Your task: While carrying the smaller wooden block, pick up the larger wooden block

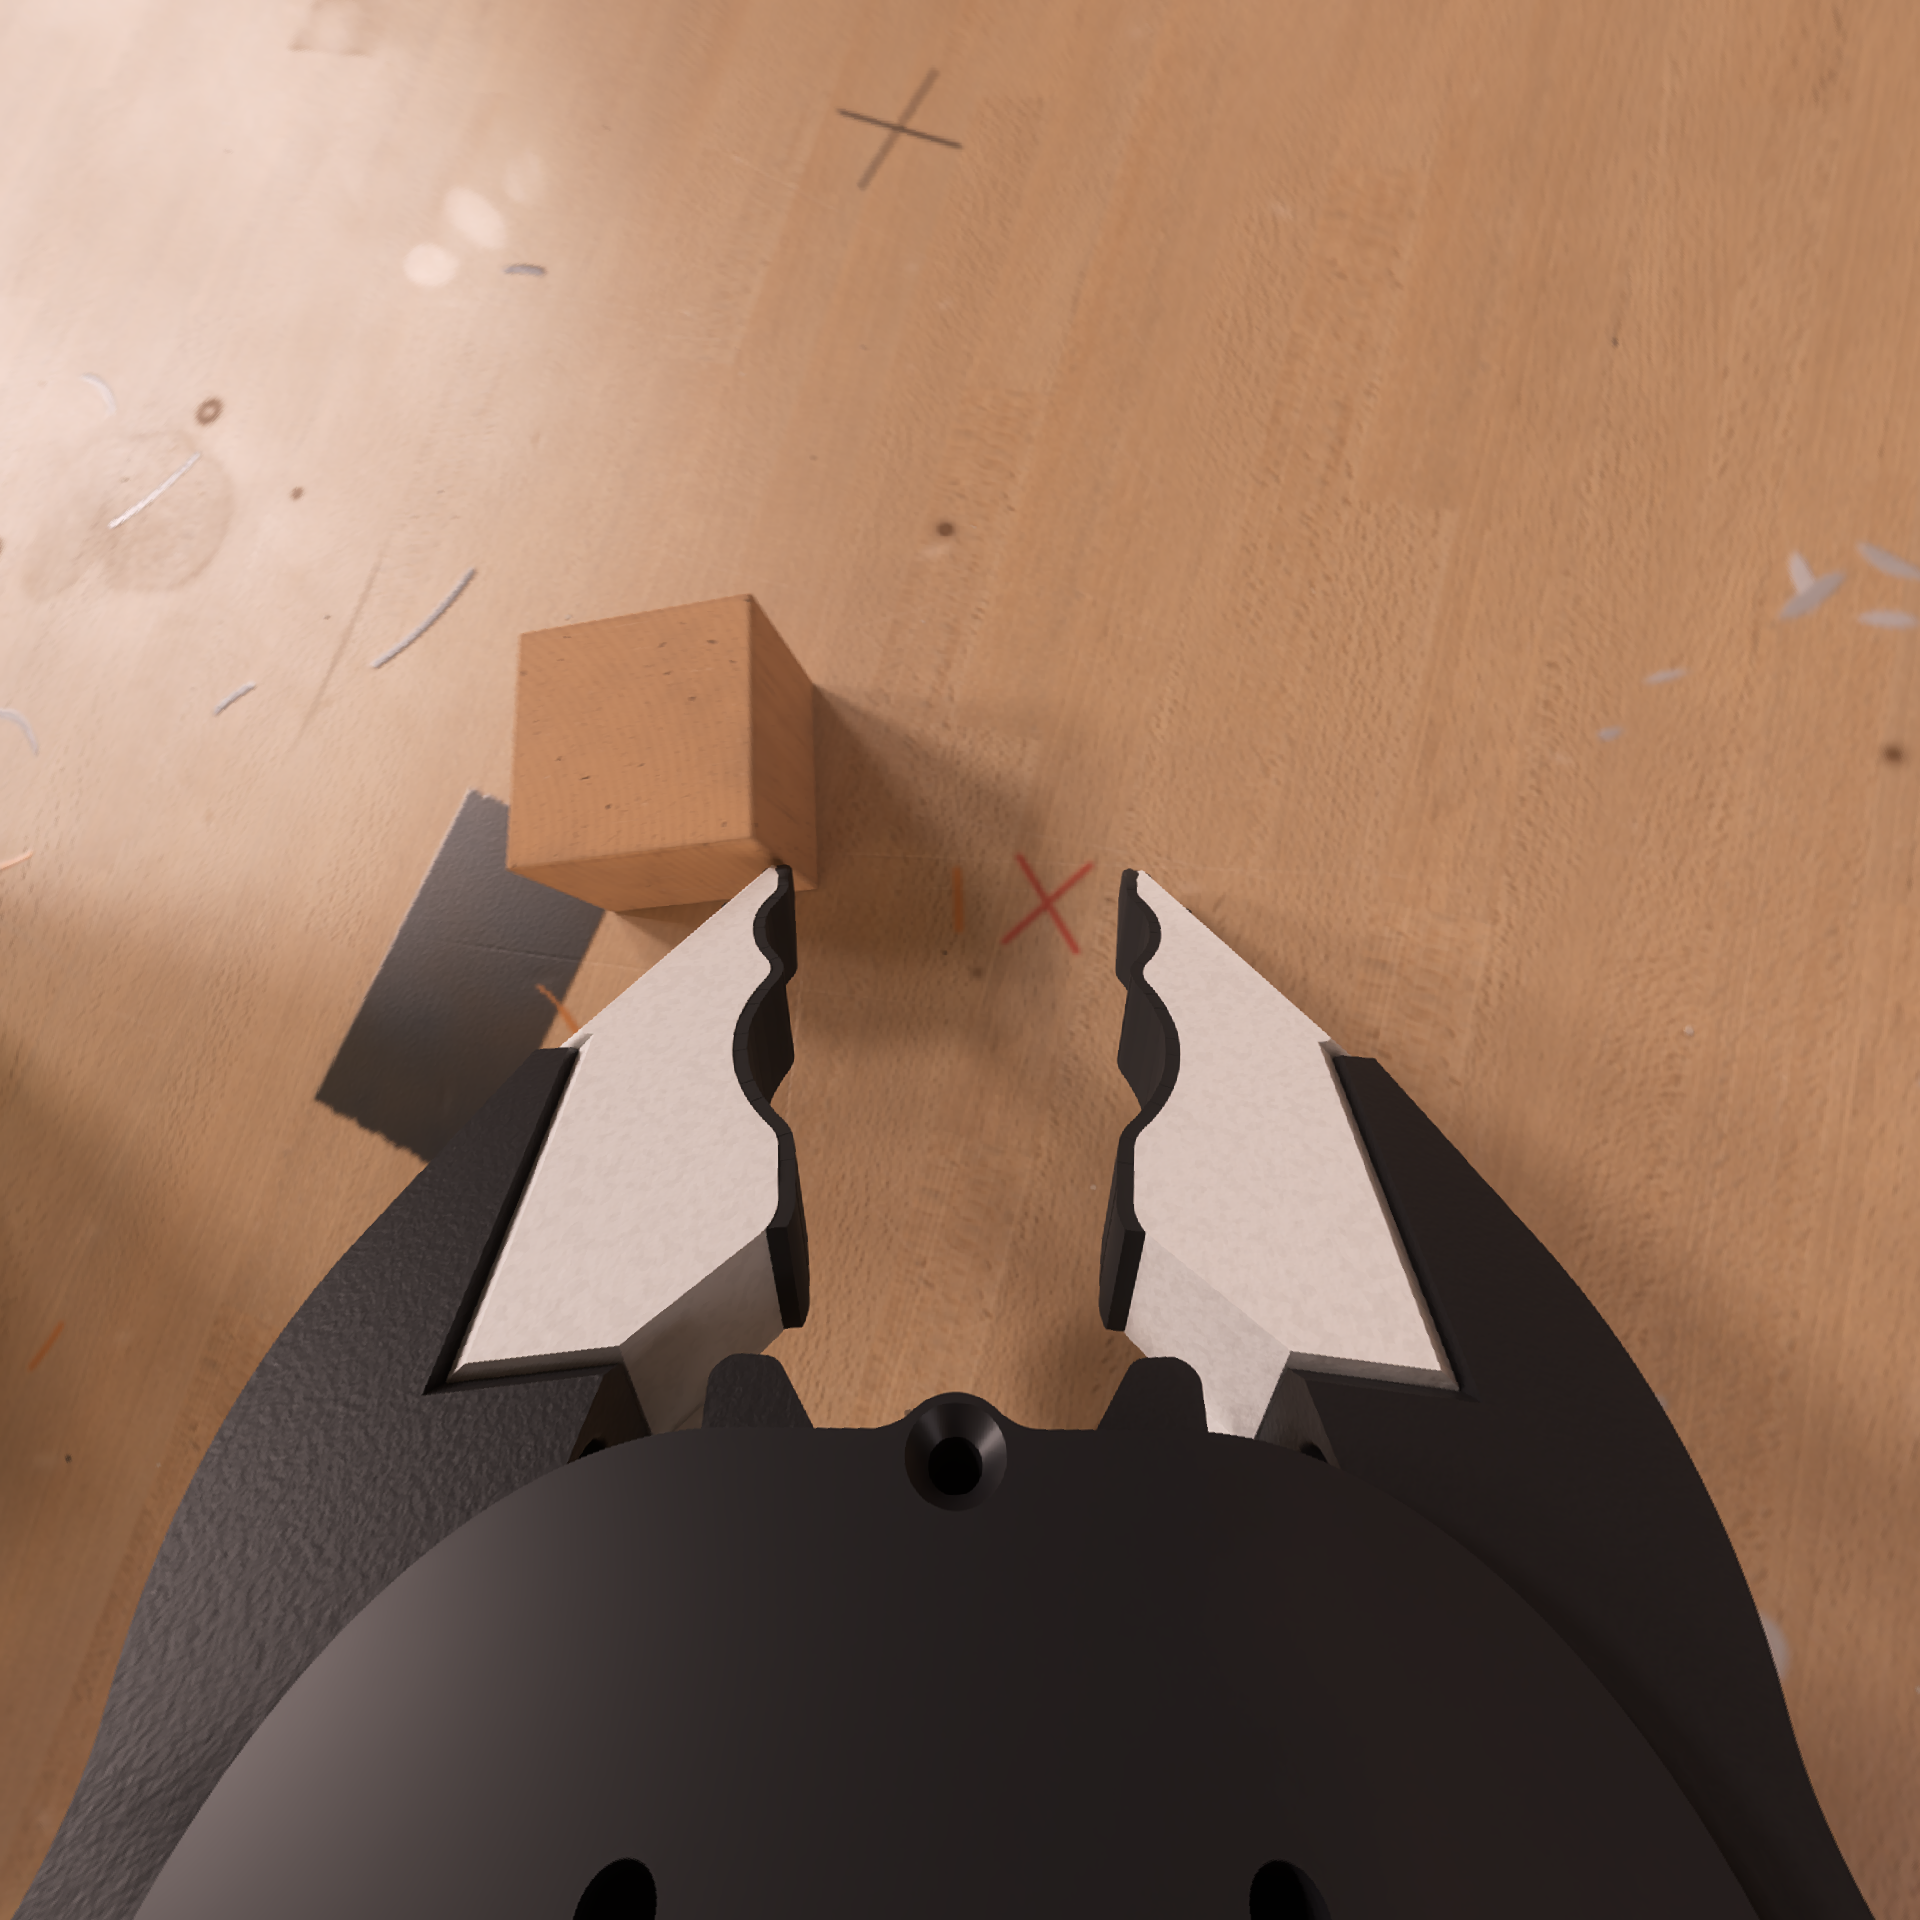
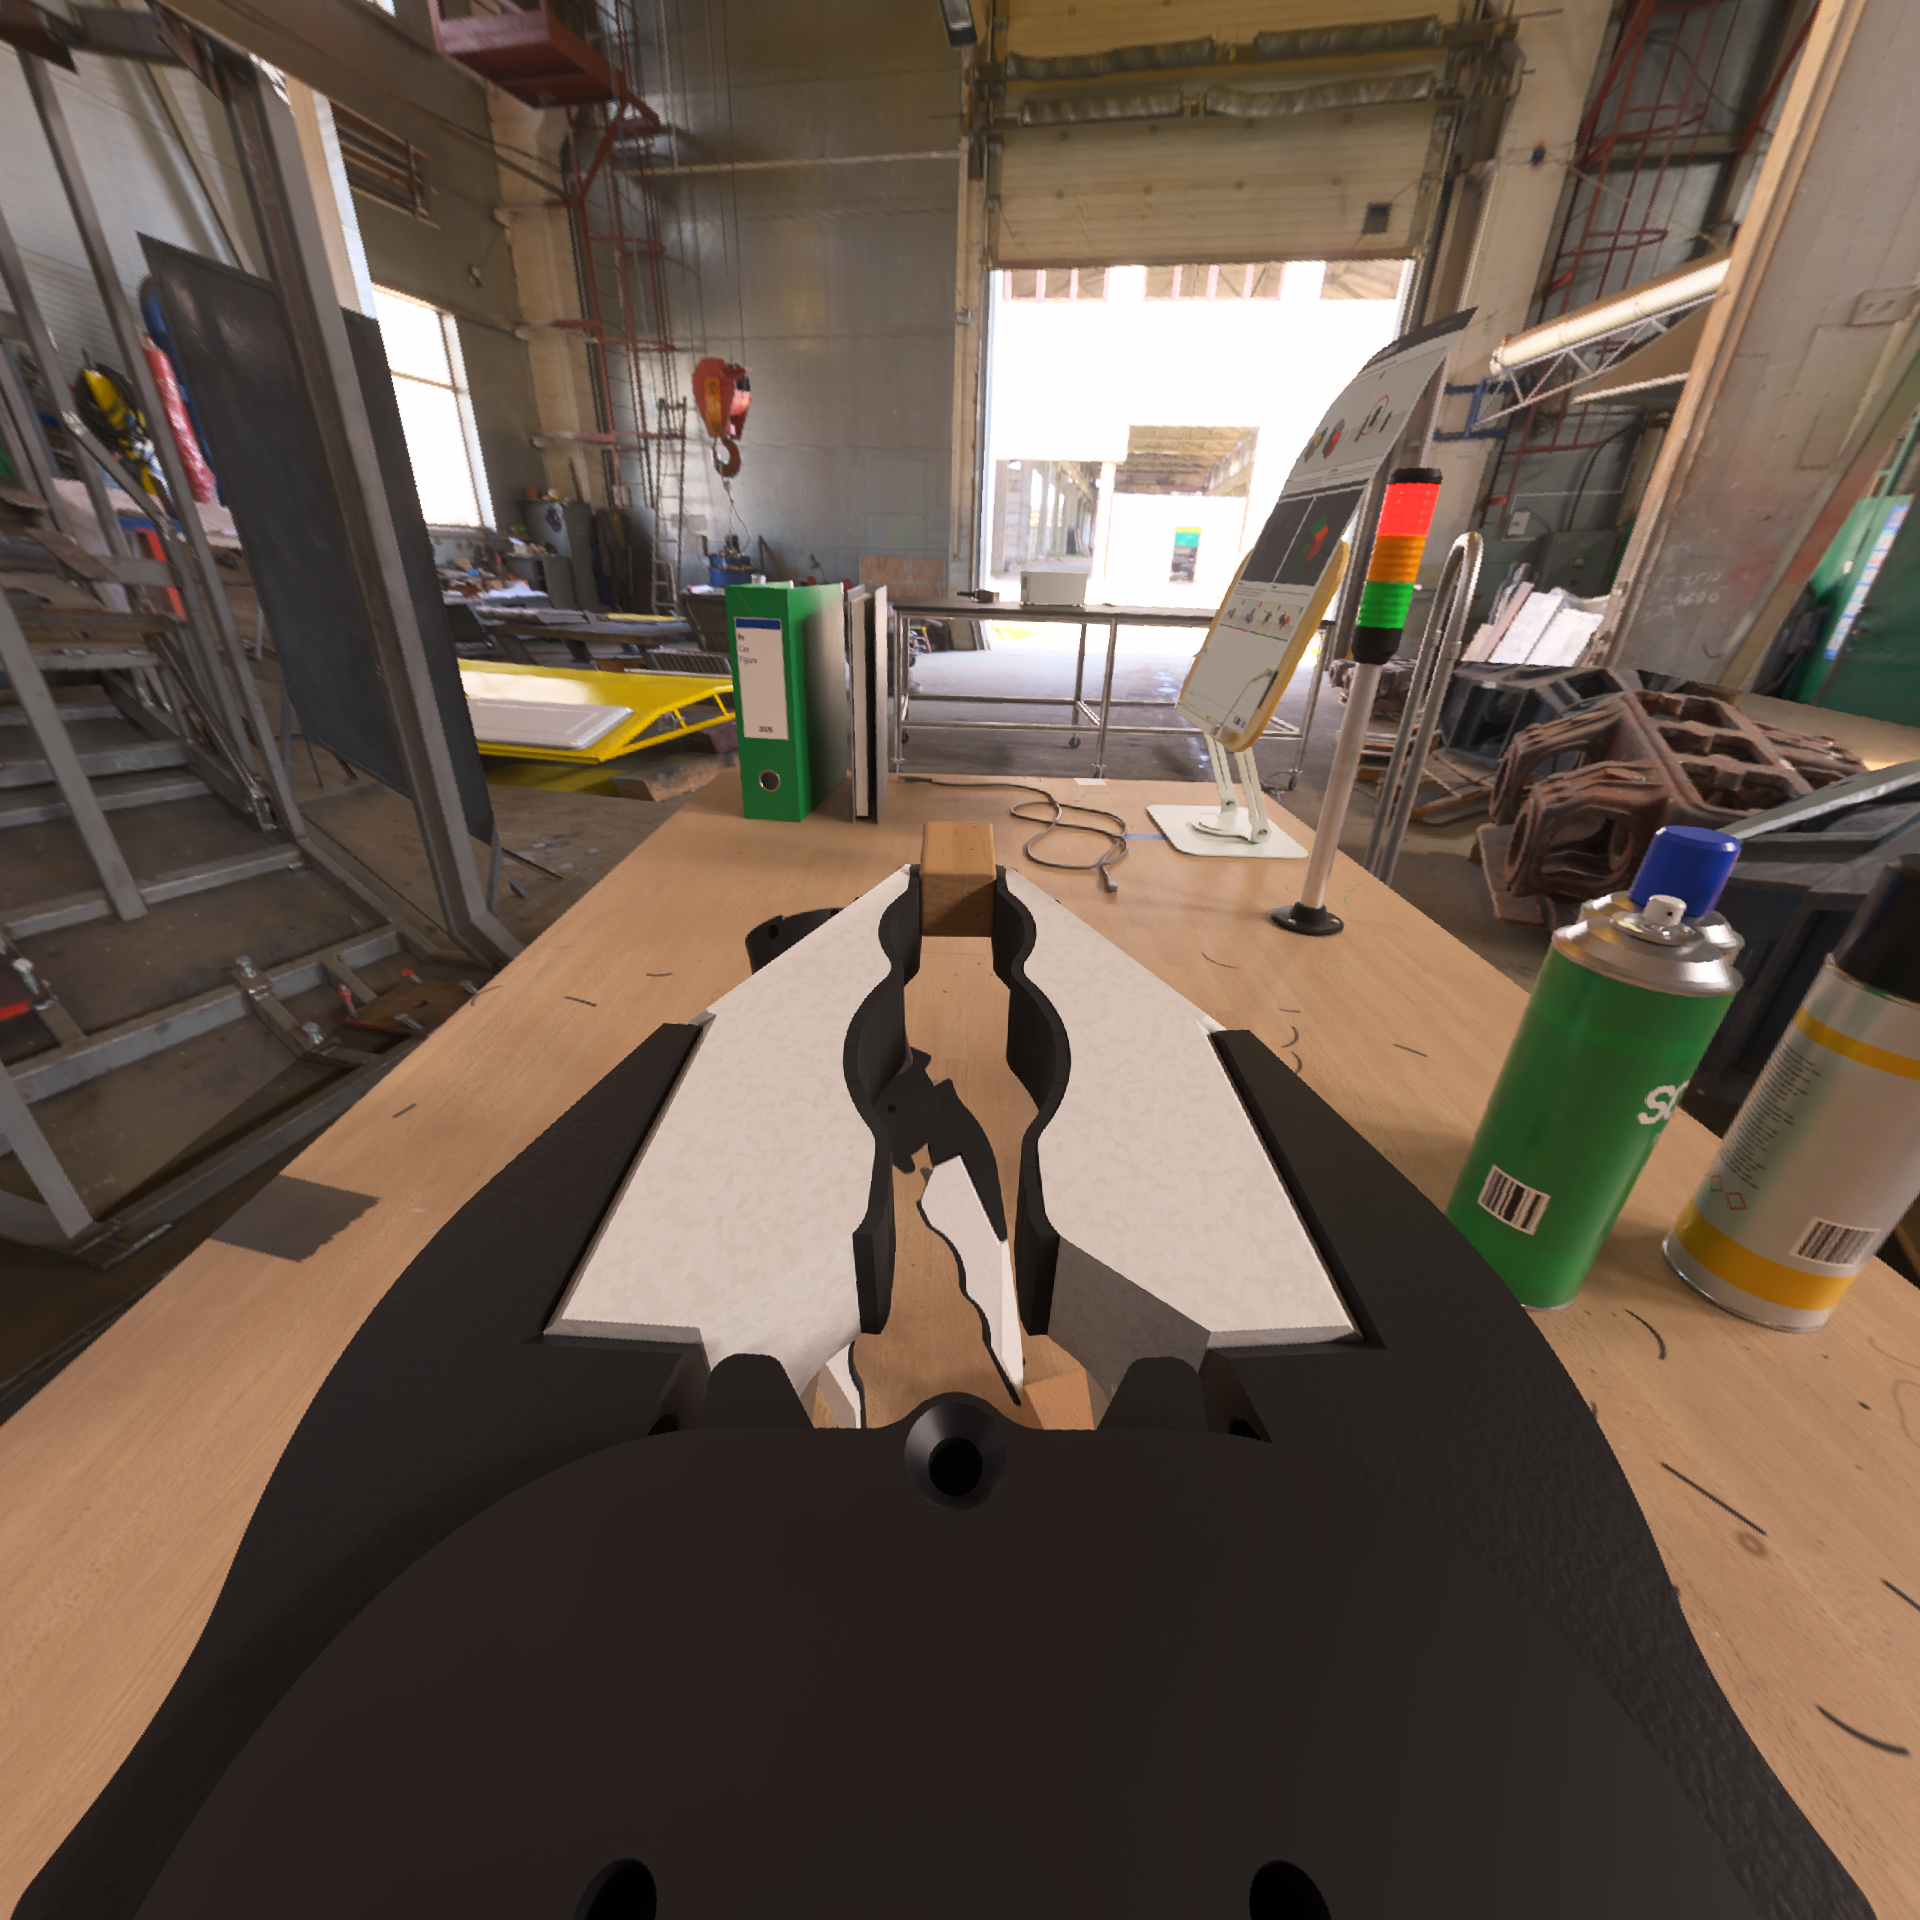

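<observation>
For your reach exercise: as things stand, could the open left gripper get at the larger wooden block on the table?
Probably yes. The left gripper is open and empty, and the larger wooden block sits free just beyond its left fingertip, off-centre; nothing lies between, so a small leftward shift should do.

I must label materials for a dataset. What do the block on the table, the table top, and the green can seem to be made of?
The block: bare, matte wood, judging by fine grain and dark specks. The table top: pale wood, with long grain lines, scratches and pen marks; solid or veneer is unclear. The green can: probably metal, with a shiny silver shoulder, glossy green coating and, seemingly, a blue plastic cap.
</observation>
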